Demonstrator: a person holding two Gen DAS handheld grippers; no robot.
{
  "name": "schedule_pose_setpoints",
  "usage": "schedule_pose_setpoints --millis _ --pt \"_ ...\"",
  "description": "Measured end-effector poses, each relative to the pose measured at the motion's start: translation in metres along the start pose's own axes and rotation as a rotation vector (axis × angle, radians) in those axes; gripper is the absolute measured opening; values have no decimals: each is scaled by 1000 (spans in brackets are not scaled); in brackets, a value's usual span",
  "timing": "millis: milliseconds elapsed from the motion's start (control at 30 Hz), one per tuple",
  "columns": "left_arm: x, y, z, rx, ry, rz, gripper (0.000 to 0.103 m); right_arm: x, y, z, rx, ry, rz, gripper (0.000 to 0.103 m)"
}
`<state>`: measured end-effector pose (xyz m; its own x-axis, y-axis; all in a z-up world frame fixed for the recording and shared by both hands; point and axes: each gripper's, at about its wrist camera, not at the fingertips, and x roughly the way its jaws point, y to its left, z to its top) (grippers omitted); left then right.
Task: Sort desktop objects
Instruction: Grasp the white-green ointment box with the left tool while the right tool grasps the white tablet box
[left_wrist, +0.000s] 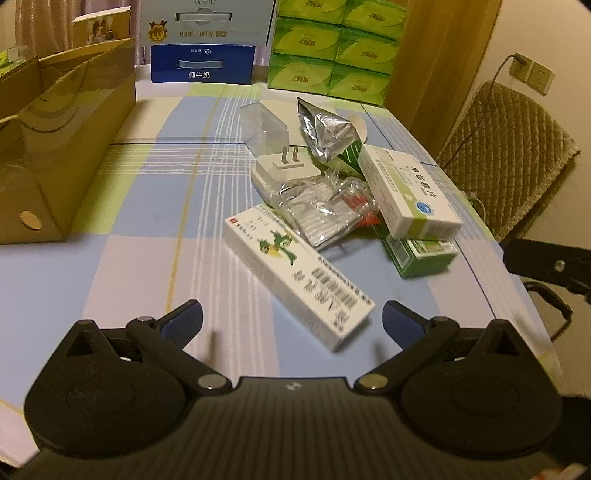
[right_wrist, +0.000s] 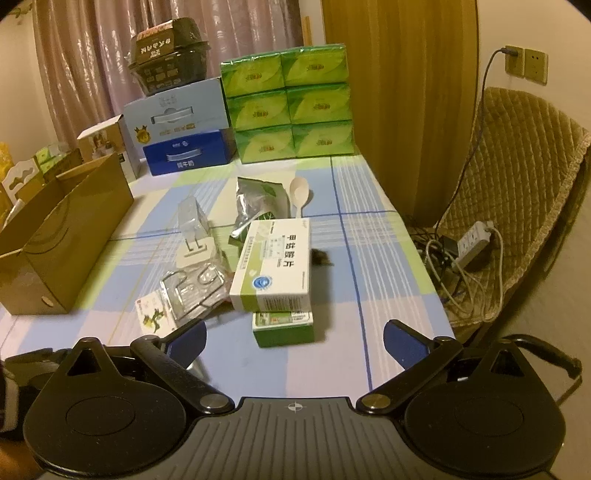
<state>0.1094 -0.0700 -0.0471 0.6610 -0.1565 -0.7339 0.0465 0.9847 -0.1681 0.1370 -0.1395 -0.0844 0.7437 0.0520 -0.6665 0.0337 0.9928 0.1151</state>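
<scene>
A pile of small items lies mid-table. A long white box with a green dragon (left_wrist: 295, 273) (right_wrist: 153, 317) lies nearest my left gripper (left_wrist: 291, 325), which is open just short of its near end. A white medicine box (left_wrist: 408, 190) (right_wrist: 275, 266) rests on a green box (left_wrist: 421, 254) (right_wrist: 283, 326). My right gripper (right_wrist: 293, 343) is open, hovering just before the green box. Also in the pile are a white plug adapter (left_wrist: 284, 168) (right_wrist: 195, 251), clear bagged metal parts (left_wrist: 321, 210) (right_wrist: 194, 288), a foil pouch (left_wrist: 325, 133) (right_wrist: 258, 199) and a plastic spoon (right_wrist: 301, 194).
An open cardboard box (left_wrist: 55, 140) (right_wrist: 55, 236) stands at the left. Milk cartons (left_wrist: 203, 62) (right_wrist: 184, 129) and green tissue packs (left_wrist: 332, 48) (right_wrist: 291, 107) line the back. A padded chair (right_wrist: 517, 206) with a power strip (right_wrist: 474, 243) stands right of the table edge.
</scene>
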Motion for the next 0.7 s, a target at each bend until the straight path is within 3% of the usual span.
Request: schedule_pose_setpoints --millis 167,367,467,567,600,700 --pt "19 -9 5 -4 -8 10 100 9 -5 5 16 14 -3 99" --pt "31 -6 7 18 12 38 88 23 -1 11 -12 31 10 93" --pt "28 4 7 50 18 28 73 34 4 15 -42 50 26 91" --pt "25 17 6 84 30 33 42 48 8 22 -50 63 43 88" --pt "24 20 6 91 26 41 36 53 10 24 -52 61 44 87" --pt "24 30 8 94 23 47 33 72 15 30 -66 65 40 81"
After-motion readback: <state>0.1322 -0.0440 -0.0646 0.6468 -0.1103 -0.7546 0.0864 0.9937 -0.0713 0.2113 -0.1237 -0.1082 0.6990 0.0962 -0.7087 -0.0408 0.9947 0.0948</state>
